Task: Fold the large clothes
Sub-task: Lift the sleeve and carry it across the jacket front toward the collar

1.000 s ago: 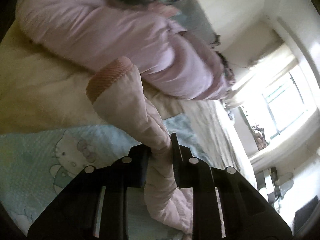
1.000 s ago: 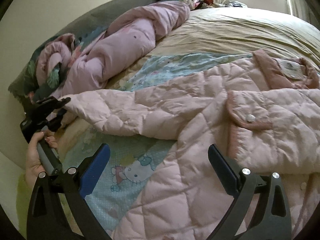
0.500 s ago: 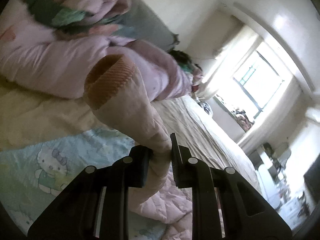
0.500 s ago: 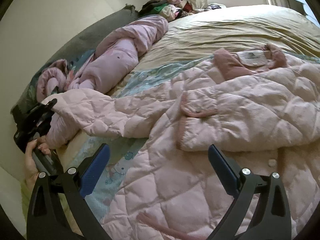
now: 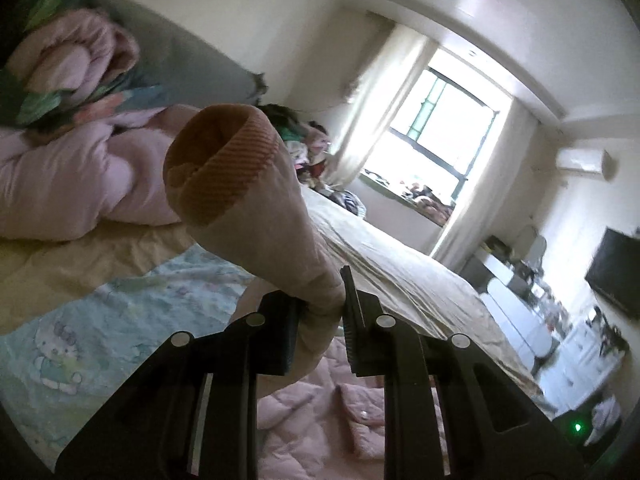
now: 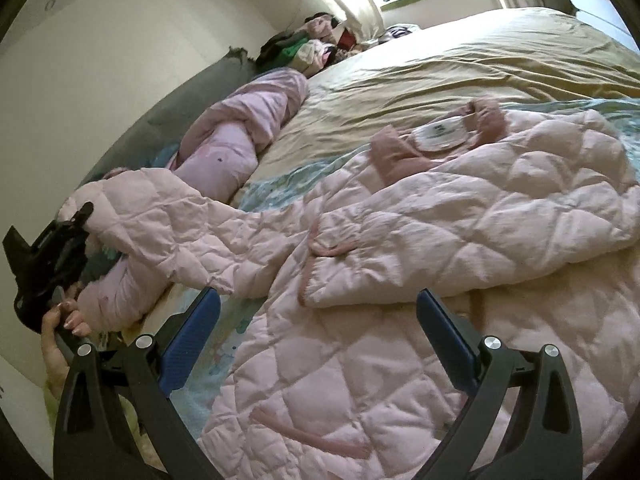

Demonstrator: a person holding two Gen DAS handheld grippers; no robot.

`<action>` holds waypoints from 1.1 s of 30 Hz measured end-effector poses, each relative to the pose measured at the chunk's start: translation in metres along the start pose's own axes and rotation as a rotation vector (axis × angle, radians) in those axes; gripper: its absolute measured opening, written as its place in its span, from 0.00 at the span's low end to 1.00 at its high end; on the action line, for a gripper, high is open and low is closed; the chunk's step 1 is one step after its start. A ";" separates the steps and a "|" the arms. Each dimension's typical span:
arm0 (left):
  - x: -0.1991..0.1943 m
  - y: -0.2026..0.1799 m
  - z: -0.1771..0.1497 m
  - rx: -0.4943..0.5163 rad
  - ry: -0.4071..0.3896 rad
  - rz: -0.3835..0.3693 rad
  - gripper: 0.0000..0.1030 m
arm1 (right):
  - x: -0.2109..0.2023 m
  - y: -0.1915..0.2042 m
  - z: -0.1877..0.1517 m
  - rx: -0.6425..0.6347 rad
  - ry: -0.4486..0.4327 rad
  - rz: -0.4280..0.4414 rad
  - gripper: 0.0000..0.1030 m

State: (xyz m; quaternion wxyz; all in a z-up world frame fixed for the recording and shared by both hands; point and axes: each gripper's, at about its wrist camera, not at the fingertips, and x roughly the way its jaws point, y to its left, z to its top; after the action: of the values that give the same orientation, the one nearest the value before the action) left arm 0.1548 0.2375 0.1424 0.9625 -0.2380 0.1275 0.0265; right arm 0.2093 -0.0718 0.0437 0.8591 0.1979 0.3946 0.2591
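A pink quilted jacket (image 6: 400, 240) lies spread across the bed (image 6: 460, 60), its collar and white label toward the far side and its body reaching down to the near edge of the right wrist view. One sleeve (image 6: 168, 224) stretches out to the left, lifted off the bed.

The left gripper (image 5: 322, 300) has its fingers (image 5: 352, 320) clamped on that sleeve (image 5: 256, 216) a little way below the cuff. The fabric is pinched into a narrow neck between the two black fingers, and the rest of the sleeve rises ahead of them, tilted up and to the left. Its ribbed, darker pink cuff (image 5: 224, 164) faces the camera as an open ring. Below the fingers, the sleeve drops toward the jacket body on the bed. In the right wrist view the same gripper (image 6: 76, 224) shows at the left edge, closed on the sleeve end, with a hand (image 6: 60, 332) holding its grip.

The right gripper (image 6: 320, 320) hovers above the jacket's lower front with its blue-padded fingers (image 6: 192, 336) wide apart and nothing between them. The jacket lies under and beyond them; whether the fingertips touch the fabric cannot be told.

A rolled lilac quilt (image 6: 240, 132) lies along the grey headboard (image 6: 180, 108), well apart from the jacket body, and a light blue cartoon-print sheet (image 5: 80, 328) shows under the lifted sleeve.
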 end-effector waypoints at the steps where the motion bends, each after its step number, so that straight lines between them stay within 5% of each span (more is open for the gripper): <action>1: 0.000 -0.007 -0.001 0.010 0.003 -0.009 0.11 | -0.003 -0.003 0.000 0.007 -0.004 -0.002 0.95; 20: 0.013 -0.099 -0.033 0.134 0.042 -0.101 0.11 | -0.059 -0.050 0.006 0.077 -0.103 0.003 0.95; 33: 0.056 -0.179 -0.088 0.239 0.194 -0.229 0.11 | -0.105 -0.110 0.006 0.186 -0.203 -0.078 0.95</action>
State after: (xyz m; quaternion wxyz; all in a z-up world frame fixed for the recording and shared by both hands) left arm 0.2089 0.0372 0.1337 0.9639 -0.1362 0.1939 -0.1218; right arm 0.1881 -0.2227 0.0478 0.8819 0.2865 0.3354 0.1665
